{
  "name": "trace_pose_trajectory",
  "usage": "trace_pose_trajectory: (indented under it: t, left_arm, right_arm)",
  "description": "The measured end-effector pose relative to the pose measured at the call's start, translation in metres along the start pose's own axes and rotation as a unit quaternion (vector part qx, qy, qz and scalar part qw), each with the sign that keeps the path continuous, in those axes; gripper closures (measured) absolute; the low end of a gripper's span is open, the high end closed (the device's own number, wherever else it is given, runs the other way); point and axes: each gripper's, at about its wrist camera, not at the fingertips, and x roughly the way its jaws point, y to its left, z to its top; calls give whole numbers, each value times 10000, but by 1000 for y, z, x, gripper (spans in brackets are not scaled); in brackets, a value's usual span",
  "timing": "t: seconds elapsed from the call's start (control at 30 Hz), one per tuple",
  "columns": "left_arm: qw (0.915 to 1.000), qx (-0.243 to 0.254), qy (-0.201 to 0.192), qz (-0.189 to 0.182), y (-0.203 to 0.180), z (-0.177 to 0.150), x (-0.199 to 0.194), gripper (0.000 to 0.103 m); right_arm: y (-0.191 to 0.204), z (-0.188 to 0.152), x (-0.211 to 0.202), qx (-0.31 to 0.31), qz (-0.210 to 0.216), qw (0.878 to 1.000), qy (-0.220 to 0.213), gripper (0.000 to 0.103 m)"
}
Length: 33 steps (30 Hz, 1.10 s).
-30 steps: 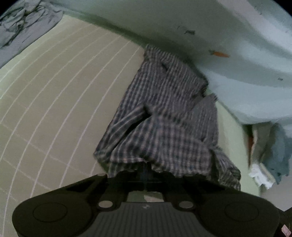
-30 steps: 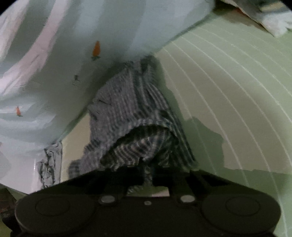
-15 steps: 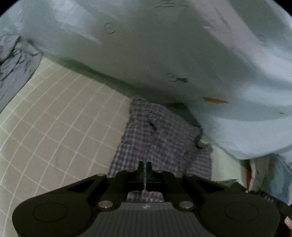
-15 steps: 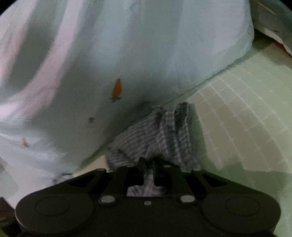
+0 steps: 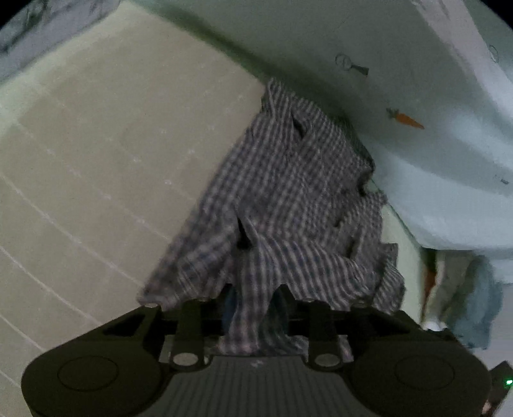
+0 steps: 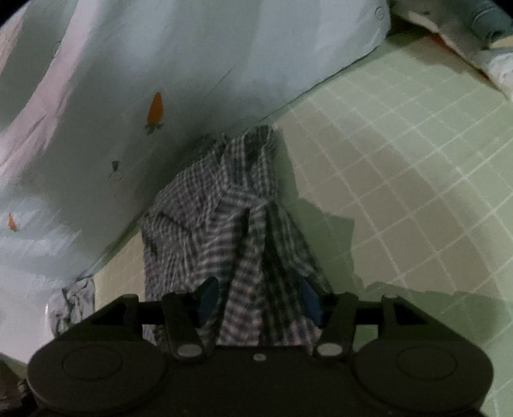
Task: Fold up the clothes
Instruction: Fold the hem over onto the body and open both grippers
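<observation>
bedroom in a home. pale green bedsheet (image 6: 416, 166) with a white grid pattern covers a wide soft surface, a mattress by the look of it. light blue quilt (image 6: 198, 64) printed with small orange carrots (image 6: 155, 107) is bunched along its far side. loose laundry lies about: a checked shirt (image 5: 288, 192) on the sheet, grey cloth (image 5: 48, 25) in one corner, a heap of mixed fabrics (image 5: 461, 295) at the edge. dim indoor light.

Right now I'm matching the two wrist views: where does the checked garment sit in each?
Left wrist: checked garment centre, running down to the gripper.
Right wrist: checked garment centre, slightly left, against the pale sheet.
Shared landmark: the orange carrot print on that sheet.
</observation>
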Motion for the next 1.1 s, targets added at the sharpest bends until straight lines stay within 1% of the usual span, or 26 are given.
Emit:
trace_pose_trajectory:
  t: [0.07, 0.13, 0.17, 0.2, 0.23, 0.27, 0.3, 0.37, 0.4, 0.5, 0.53, 0.57, 0.6, 0.63, 0.67, 0.7, 0.73, 0.77, 0.8, 0.87, 0.9, 1.0, 1.07, 1.1]
  left_arm:
    - [10000, -50, 30, -42, -1, 1, 4, 69]
    - [9997, -153, 83, -142, 2, 3, 7, 71]
    - [9994, -255, 106, -220, 4, 5, 9, 73]
    - [9988, -359, 129, -299, 5, 7, 11, 89]
    - [9978, -464, 187, -441, 7, 11, 14, 100]
    - [9969, -552, 189, -529, 6, 14, 17, 101]
    - [9959, -639, 189, -613, 5, 18, 19, 101]
    - [9950, -677, 72, -726, 1, 32, 21, 101]
    - [9945, -714, -28, -765, -2, 42, 20, 101]
    - [9924, -827, -372, -832, -9, 74, 17, 101]
    - [9924, -855, -482, -748, -11, 82, 17, 101]
    - [9922, -882, -589, -659, -12, 90, 16, 99]
    - [9929, -836, -658, -535, -14, 97, 18, 96]
    - [9940, -762, -699, -365, -14, 101, 19, 91]
    - [9952, -630, -741, -145, -16, 103, 19, 75]
    - [9957, -519, -767, 30, -17, 103, 20, 53]
    - [9958, -454, -781, 175, -16, 101, 19, 42]
    - [9957, -438, -790, 213, -12, 97, 17, 28]
    - [9958, -431, -789, 198, -9, 93, 15, 26]
    - [9967, -364, -677, 262, -3, 85, 14, 26]
    - [9967, -313, -642, 379, 0, 81, 14, 25]
    - [9948, -24, -521, 880, 5, 66, 15, 25]
    - [9916, 198, -443, 1201, 4, 56, 17, 25]
    - [9903, 289, -407, 1300, 4, 52, 18, 25]
  right_arm:
    - [0, 1, 6, -1, 106, 9999, 88, 45]
    - [2, 3, 12, -16, 231, 9995, 194, 54]
    - [3, 5, 16, -23, 293, 9993, 247, 64]
    - [3, 7, 19, -23, 384, 9987, 332, 74]
    - [4, 10, 23, -28, 474, 9980, 415, 81]
    - [8, 14, 30, -50, 521, 9975, 466, 97]
    - [11, 18, 35, -140, 567, 9969, 518, 100]
    - [21, 31, 43, -267, 649, 9962, 515, 101]
    - [26, 38, 48, -330, 691, 9957, 514, 101]
    - [36, 62, 58, -231, 867, 9952, 388, 101]
    - [38, 70, 62, -165, 931, 9950, 312, 99]
    - [40, 78, 66, -98, 995, 9947, 235, 91]
    - [39, 82, 68, -12, 1015, 9948, 113, 68]
    - [39, 85, 69, 58, 908, 9959, -1, 55]
    - [38, 89, 69, 128, 798, 9967, -114, 45]
    - [37, 90, 67, 133, 660, 9975, -206, 45]
    - [36, 89, 64, 95, 609, 9978, -243, 45]
    - [34, 86, 62, 43, 542, 9982, -267, 42]
    - [31, 81, 58, -28, 416, 9988, -274, 41]
    - [27, 69, 52, -199, 194, 9993, -257, 41]
    - [26, 63, 49, -284, 82, 9993, -246, 41]
    - [29, 41, 40, -622, -323, 9972, -262, 41]
    - [34, 24, 38, -1084, -631, 9918, -232, 37]
    - [38, 14, 38, -1371, -829, 9869, -184, 37]
